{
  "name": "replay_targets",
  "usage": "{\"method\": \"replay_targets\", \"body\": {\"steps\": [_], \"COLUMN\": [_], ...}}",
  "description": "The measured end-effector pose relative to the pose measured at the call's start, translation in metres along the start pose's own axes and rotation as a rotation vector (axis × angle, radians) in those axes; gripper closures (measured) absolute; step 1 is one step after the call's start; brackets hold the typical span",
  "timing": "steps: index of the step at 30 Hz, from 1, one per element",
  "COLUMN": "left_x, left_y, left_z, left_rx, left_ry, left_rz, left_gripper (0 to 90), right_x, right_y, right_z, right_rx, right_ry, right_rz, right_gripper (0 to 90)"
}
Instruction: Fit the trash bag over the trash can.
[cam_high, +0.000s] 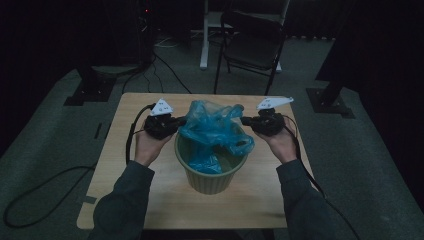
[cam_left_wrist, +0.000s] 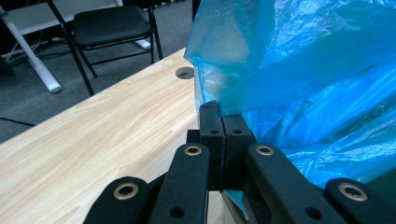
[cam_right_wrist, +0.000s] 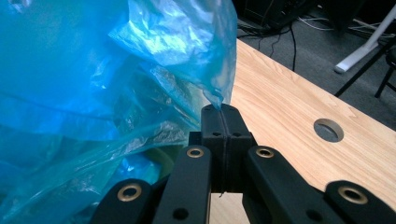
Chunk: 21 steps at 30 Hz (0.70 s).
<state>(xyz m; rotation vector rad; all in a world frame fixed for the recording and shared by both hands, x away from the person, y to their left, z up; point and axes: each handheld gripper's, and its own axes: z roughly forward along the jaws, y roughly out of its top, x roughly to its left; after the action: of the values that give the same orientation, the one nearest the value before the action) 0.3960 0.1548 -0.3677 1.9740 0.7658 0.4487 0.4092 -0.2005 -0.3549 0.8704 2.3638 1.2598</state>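
While pinched, crinkled translucent blue bag (cam_high: 212, 125)

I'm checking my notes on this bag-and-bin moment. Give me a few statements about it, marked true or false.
1. The left hand-held gripper is shut on the blue plastic bag. True.
2. The right hand-held gripper hangs open, clear of the bag. False: its jaws are closed on an edge of the bag.
3. The green bin lies tipped on its side. False: it stands upright on the wooden table.
4. Part of the bag hangs down inside the bin. True.
5. A folding chair stands on the floor beyond the table. True.
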Motion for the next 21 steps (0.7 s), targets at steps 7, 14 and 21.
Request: {"method": "replay_targets", "body": {"steps": [7,14,21], "left_x": [0.0,0.0,0.022], "left_y": [-0.008,-0.012,-0.018], "left_z": [-0.011,-0.02,-0.015], "left_rx": [0.001,0.004,0.002], "left_ry": [-0.036,-0.066,-0.077], "left_rz": [-0.024,-0.048,-0.176], "left_gripper": [89.5,89.6,89.7], "right_x": [0.01,0.014,0.0], "right_y": [-0.004,-0.007,-0.012], "right_z": [-0.011,-0.018,-0.012], "right_rx": [-0.014,0.0,0.039], "right_ry": [0.041,0.052,0.016], "right_rz": [-0.014,-0.014,0.052], "right_gripper": [90.0,90.0,90.0]}}
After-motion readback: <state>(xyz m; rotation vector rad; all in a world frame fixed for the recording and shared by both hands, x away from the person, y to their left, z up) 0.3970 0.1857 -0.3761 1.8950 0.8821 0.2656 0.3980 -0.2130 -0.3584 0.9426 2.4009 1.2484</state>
